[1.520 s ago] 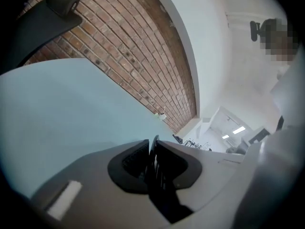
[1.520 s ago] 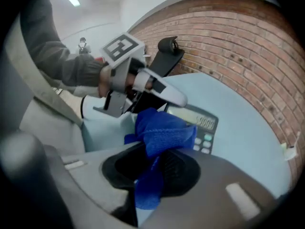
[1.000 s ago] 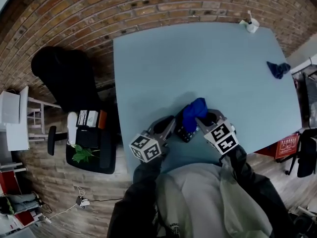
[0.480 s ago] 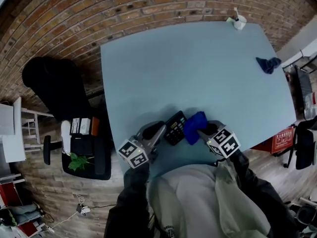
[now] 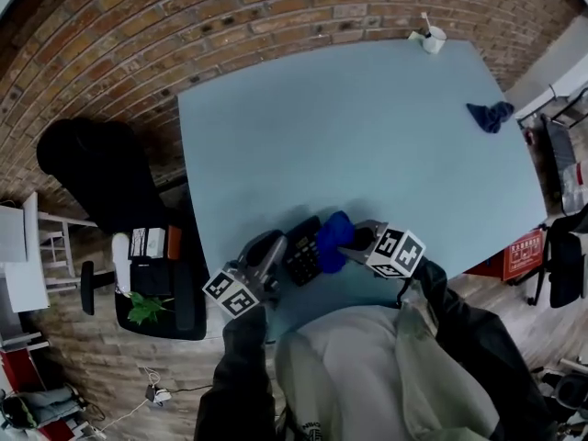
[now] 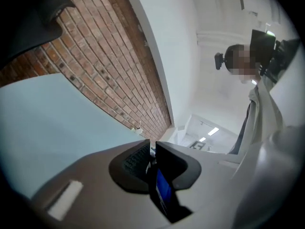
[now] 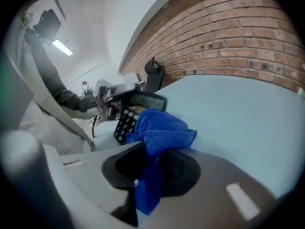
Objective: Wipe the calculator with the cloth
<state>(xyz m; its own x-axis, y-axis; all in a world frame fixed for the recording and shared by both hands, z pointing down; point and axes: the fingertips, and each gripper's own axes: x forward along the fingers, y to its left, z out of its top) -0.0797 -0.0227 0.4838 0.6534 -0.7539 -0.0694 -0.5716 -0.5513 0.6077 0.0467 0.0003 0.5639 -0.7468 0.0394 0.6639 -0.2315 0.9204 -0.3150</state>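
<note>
While your left gripper (image 5: 274, 248) grips the calculator (image 5: 301, 252) by one end, just above the table's (image 5: 367, 127) near edge, your right gripper (image 5: 355, 244) is clenched on the blue cloth (image 5: 333, 237), whose bunched front lies against the calculator's keys. Another blue cloth (image 5: 488, 115) sits near the right edge.

No legible txt anywhere. Red box (image 5: 524, 246) beside the table has white print, too small to read; black calculator (image 5: 299, 255) key labels too blurred.
</note>
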